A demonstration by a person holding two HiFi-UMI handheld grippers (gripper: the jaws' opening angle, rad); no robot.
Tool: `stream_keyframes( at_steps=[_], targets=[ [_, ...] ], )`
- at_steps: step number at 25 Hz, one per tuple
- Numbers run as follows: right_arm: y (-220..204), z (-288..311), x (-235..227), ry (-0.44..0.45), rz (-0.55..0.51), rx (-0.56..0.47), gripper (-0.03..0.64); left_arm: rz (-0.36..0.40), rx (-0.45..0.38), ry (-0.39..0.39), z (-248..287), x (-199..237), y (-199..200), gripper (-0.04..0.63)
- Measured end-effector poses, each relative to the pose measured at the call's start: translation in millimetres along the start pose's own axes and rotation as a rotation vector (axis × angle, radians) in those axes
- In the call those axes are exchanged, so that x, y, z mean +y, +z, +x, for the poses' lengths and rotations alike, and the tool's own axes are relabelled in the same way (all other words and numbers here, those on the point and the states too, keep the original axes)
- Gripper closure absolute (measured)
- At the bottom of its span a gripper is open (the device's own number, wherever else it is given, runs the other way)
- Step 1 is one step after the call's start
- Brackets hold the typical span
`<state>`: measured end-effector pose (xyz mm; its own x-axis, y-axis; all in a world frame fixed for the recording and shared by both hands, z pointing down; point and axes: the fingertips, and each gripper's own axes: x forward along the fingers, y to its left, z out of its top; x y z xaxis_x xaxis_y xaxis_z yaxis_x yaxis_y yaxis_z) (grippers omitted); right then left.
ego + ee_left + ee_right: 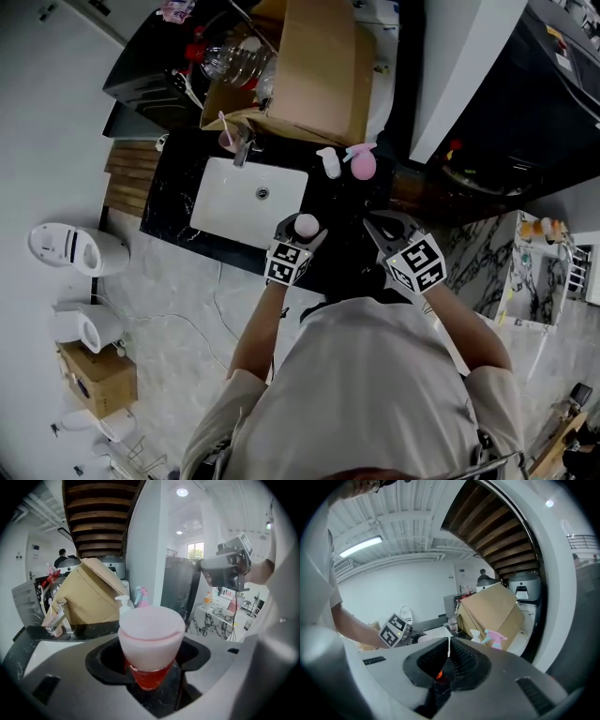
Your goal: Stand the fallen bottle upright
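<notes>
A small bottle (pixel 150 634) with a pale pink cap and red contents stands between the jaws of my left gripper (pixel 151 656), cap up, and the jaws are shut on its body. From the head view the bottle's cap (pixel 307 225) shows just past the left gripper (pixel 298 234), over the black counter (pixel 347 239) to the right of the sink. Whether its base touches the counter is hidden. My right gripper (pixel 382 228) hovers beside it on the right. Seen in its own view, the right gripper (pixel 447 654) is shut with nothing in it.
A white sink basin (pixel 246 202) with a faucet (pixel 242 150) lies left of the grippers. Behind them a white pump bottle (pixel 330 164) and a pink spray bottle (pixel 362 161) stand before a large cardboard box (pixel 314 70). A dark cabinet (pixel 553 84) is at the right.
</notes>
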<state>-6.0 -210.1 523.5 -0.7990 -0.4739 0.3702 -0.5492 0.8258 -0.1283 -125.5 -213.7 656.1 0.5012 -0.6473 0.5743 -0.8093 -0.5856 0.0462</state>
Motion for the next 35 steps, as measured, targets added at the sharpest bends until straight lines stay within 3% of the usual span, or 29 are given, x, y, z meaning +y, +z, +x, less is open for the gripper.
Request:
stream_keyframes(
  at_steps=[5, 10, 21, 35],
  targets=[
    [-4.1, -3.5, 2.6, -0.03, 0.015, 0.007, 0.583, 0.012, -0.032, 0.006, 0.0, -7.5, -7.7, 0.304],
    [-12.4, -6.9, 8.8, -0.062, 0.033, 0.024, 0.583, 0.07, -0.072, 0.0, 2.8, -16.9, -6.7, 0.302],
    [-19.3, -14.2, 33.4, -0.14, 0.04, 0.041, 0.583, 0.091, -0.097, -0.018, -1.2, -16.3, -5.9, 0.279],
    [-18.9, -30.0, 74.7, -0.244, 0.028, 0.019, 0.583, 0.04, -0.141, -0.111, -58.0, -23.0, 1.2, 0.269]
  ],
)
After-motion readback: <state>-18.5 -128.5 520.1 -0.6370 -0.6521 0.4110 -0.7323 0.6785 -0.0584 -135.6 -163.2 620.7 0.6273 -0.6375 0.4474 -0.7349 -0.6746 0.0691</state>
